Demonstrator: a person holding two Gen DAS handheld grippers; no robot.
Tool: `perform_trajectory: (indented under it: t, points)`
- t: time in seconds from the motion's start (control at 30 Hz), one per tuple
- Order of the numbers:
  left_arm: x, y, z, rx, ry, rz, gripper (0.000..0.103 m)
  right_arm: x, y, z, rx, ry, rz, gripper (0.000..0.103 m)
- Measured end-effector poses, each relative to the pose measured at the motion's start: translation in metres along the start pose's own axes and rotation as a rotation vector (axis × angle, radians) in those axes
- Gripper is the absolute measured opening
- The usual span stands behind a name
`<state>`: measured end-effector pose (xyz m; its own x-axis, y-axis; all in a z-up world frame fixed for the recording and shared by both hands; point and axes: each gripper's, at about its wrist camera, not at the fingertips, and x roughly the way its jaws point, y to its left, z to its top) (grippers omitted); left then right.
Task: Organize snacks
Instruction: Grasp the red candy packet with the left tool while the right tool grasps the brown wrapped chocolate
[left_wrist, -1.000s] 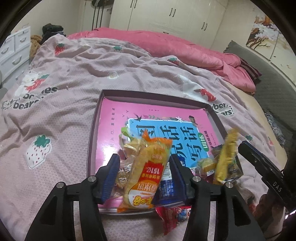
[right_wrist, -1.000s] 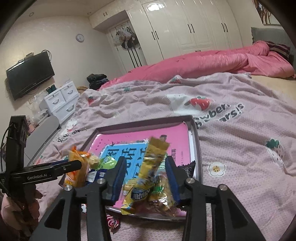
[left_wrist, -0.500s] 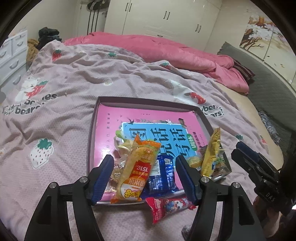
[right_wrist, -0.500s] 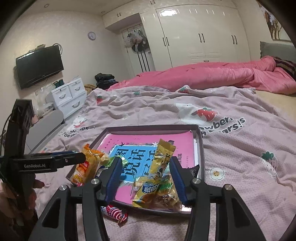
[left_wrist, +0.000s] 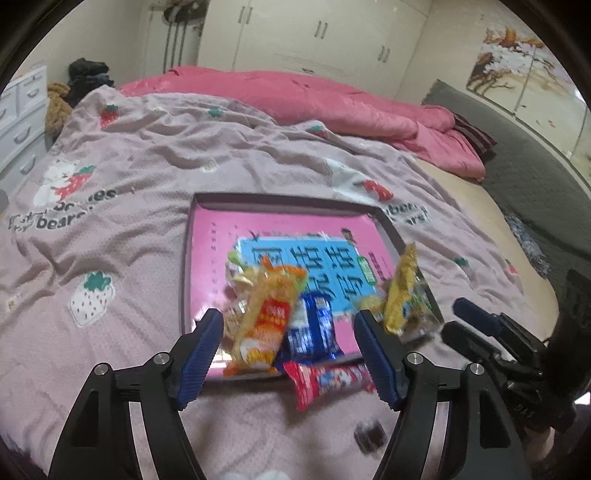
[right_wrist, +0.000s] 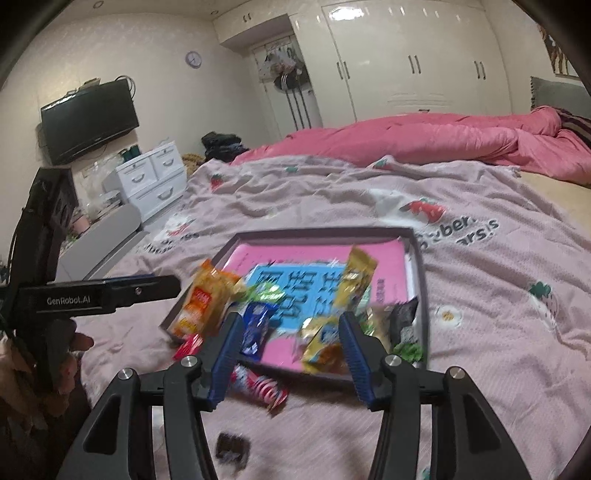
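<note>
A dark-rimmed tray (left_wrist: 280, 199) (right_wrist: 325, 232) with a pink book in it lies on the strawberry blanket. Snacks are piled at its near edge: an orange packet (left_wrist: 266, 325) (right_wrist: 203, 302), a blue packet (left_wrist: 314, 328) (right_wrist: 256, 325) and a yellow packet (left_wrist: 400, 291) (right_wrist: 354, 280). A red packet (left_wrist: 325, 380) (right_wrist: 258, 386) lies on the blanket just outside the rim. My left gripper (left_wrist: 287, 315) hovers short of the orange and blue packets, its jaws opening and touching nothing. My right gripper (right_wrist: 290, 317) is open above the near rim, empty.
A small dark wrapped piece (left_wrist: 369, 439) (right_wrist: 231, 446) lies on the blanket near me. The pink duvet (left_wrist: 332, 99) is bunched at the far side. White drawers (right_wrist: 155, 181) stand at the left. A hand (right_wrist: 77, 343) holds the left gripper (right_wrist: 162, 286).
Both grippers have widened and drawn back and up from the tray. The orange packet has left the left jaws and the yellow packet the right jaws; both now rest in the tray.
</note>
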<state>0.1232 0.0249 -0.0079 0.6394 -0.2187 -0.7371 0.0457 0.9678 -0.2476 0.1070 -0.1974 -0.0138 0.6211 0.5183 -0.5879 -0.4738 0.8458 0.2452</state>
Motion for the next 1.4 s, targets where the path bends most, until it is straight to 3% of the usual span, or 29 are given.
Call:
perform_trajectory:
  t: [0.2,0.37,0.73,0.9,0.97,1.07,1.2,1.3,1.4]
  points:
    - [0.002,-0.006,-0.02,0.042,0.075,-0.045,0.075,0.008,0.026,-0.025,-0.041,0.148,0.067,0.053]
    - [0.014,-0.003,-0.036,-0.004,0.142,-0.077,0.075,0.017,0.045,-0.047,-0.111,0.248,0.057,0.053]
    - [0.037,-0.009,-0.051,-0.089,0.201,-0.113,0.075,0.037,0.055,-0.071,-0.167,0.352,0.026,0.053]
    - [0.046,-0.01,-0.049,-0.129,0.203,-0.147,0.075,0.04,0.061,-0.074,-0.212,0.353,0.028,0.045]
    - [0.049,-0.008,-0.048,-0.151,0.203,-0.16,0.075,0.043,0.063,-0.076,-0.232,0.363,0.011,0.036]
    - [0.055,-0.004,-0.047,-0.197,0.207,-0.179,0.062,0.047,0.061,-0.076,-0.237,0.363,-0.005,0.03]
    - [0.067,-0.001,-0.047,-0.234,0.236,-0.204,0.032,0.048,0.06,-0.075,-0.236,0.363,0.001,0.03]
    - [0.069,0.001,-0.048,-0.255,0.224,-0.219,0.02,0.046,0.058,-0.073,-0.229,0.359,0.01,0.029]
    - [0.066,0.0,-0.046,-0.239,0.214,-0.236,0.016,0.042,0.054,-0.069,-0.203,0.343,0.015,0.029]
